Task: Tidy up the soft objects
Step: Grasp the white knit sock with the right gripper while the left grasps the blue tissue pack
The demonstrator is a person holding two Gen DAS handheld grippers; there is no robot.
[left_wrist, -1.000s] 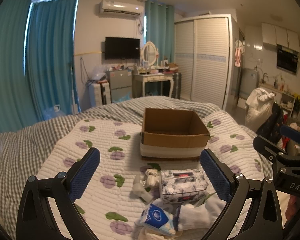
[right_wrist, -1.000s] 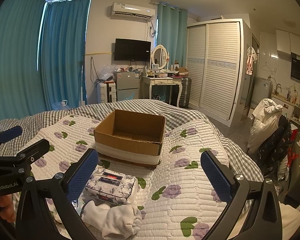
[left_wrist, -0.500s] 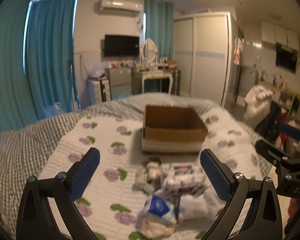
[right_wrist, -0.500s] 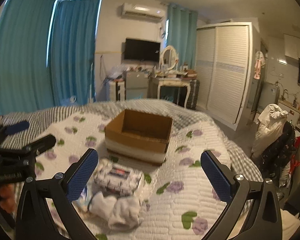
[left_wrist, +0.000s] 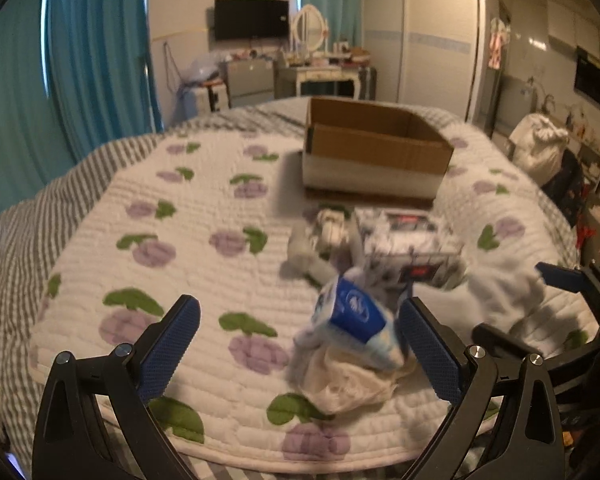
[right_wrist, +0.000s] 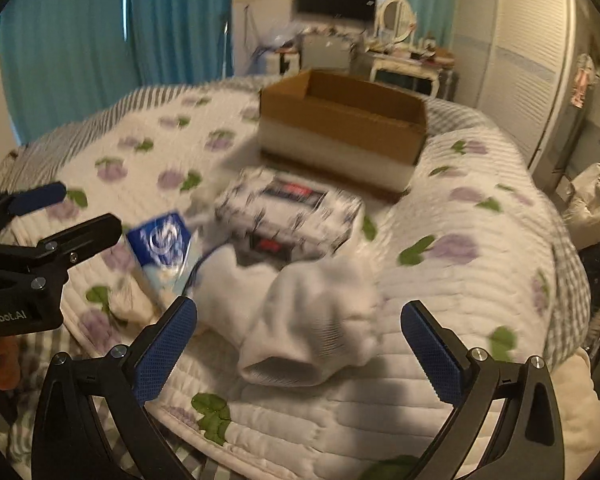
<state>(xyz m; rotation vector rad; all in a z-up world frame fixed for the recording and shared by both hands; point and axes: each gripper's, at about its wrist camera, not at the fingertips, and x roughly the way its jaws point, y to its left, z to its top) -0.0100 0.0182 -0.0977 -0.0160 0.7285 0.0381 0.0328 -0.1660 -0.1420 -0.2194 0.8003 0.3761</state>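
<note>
A pile of soft things lies on the quilted bed. A blue-and-white tissue pack [left_wrist: 356, 312] rests on a beige cloth [left_wrist: 348, 384], just ahead of my open, empty left gripper [left_wrist: 300, 344]. A white sock [right_wrist: 308, 320] lies between the fingers of my open, empty right gripper [right_wrist: 300, 344]. A patterned wipes pack [right_wrist: 292, 208] lies behind it, also in the left view [left_wrist: 404, 244]. An open cardboard box [left_wrist: 372, 148] stands farther back, seen too in the right view [right_wrist: 340, 124].
The floral quilt [left_wrist: 172, 240] covers the bed; its front edge is just below both grippers. Small white items [left_wrist: 328, 232] lie left of the wipes pack. Curtains, a dresser and a wardrobe stand beyond the bed.
Both grippers have moved forward and tilted down toward the pile; the objects now look larger and closer. Both stay open.
</note>
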